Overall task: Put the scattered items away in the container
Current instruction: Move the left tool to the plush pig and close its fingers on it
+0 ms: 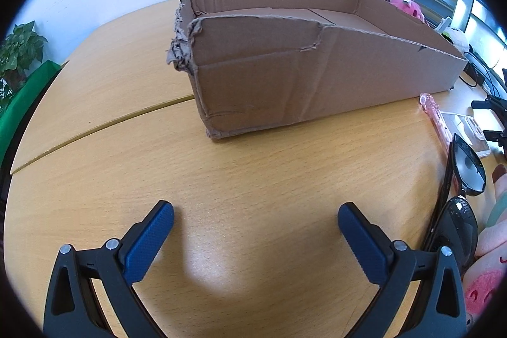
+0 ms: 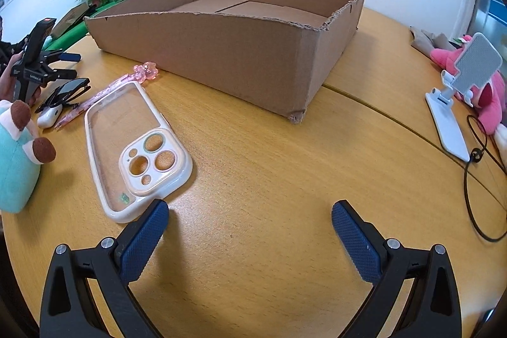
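A shallow brown cardboard box [image 1: 285, 78] stands on the wooden table; it also shows in the right wrist view [image 2: 221, 53]. My left gripper [image 1: 256, 219] is open and empty over bare table in front of the box. Black sunglasses [image 1: 459, 198] and a pink pen [image 1: 439, 122] lie to its right. My right gripper [image 2: 250, 216] is open and empty; its left fingertip is beside a clear phone case [image 2: 133, 148]. The pink pen [image 2: 104, 94], sunglasses [image 2: 66, 92], a white earbud case [image 2: 49, 117] and a teal plush [image 2: 17, 160] lie at the left.
A white phone stand [image 2: 456, 91], a pink plush [image 2: 488, 97] and a black cable [image 2: 475, 179] sit at the right in the right wrist view. The other gripper [image 2: 41, 65] shows at far left. A seam crosses the table [image 1: 95, 122]. Plants stand behind.
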